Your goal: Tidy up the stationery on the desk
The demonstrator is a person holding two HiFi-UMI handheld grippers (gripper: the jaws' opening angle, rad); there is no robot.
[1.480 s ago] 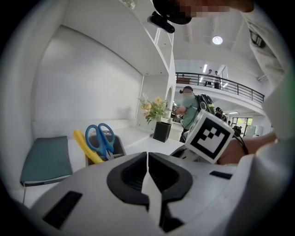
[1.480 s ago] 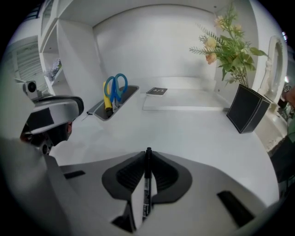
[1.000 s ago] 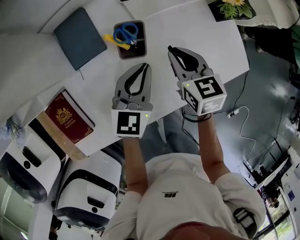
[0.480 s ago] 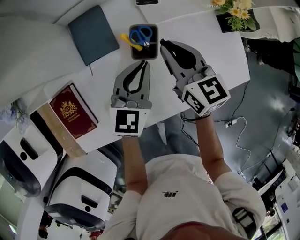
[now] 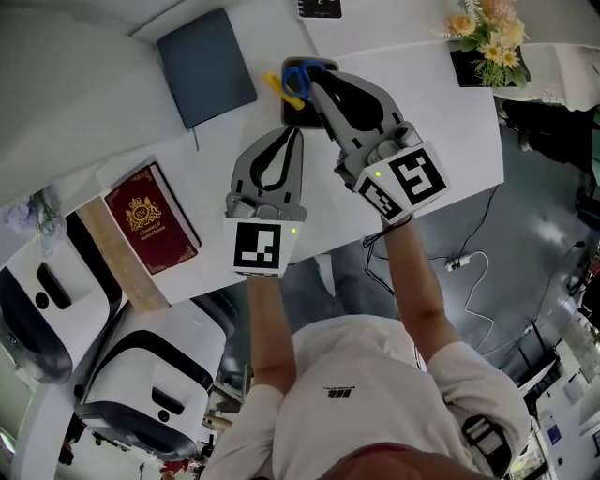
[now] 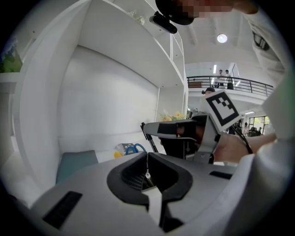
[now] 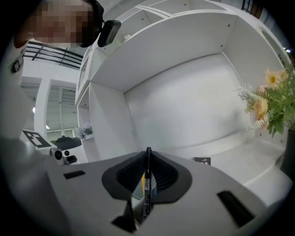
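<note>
A dark pen holder [image 5: 292, 111] stands on the white desk [image 5: 422, 112], holding blue-handled scissors [image 5: 298, 75] and a yellow item [image 5: 275, 86]. My right gripper [image 5: 315, 79] hangs over the holder's right side, shut on a black pen [image 7: 147, 184] that stands upright between its jaws. My left gripper [image 5: 295, 133] rests just short of the holder, jaws shut, and I see nothing held in it. In the left gripper view the scissors [image 6: 133, 149] lie ahead, and the right gripper [image 6: 146, 129] reaches in from the right.
A grey-blue notebook [image 5: 206, 67] lies at the far left of the desk and a red book [image 5: 152, 218] sits near its left edge. Flowers [image 5: 487, 37] stand at the far right, a small black card [image 5: 320, 7] at the back. White chairs [image 5: 141, 394] stand below the desk.
My right gripper has moved forward and left with the pen, from beside the holder to over it. The left gripper has stayed about where it was.
</note>
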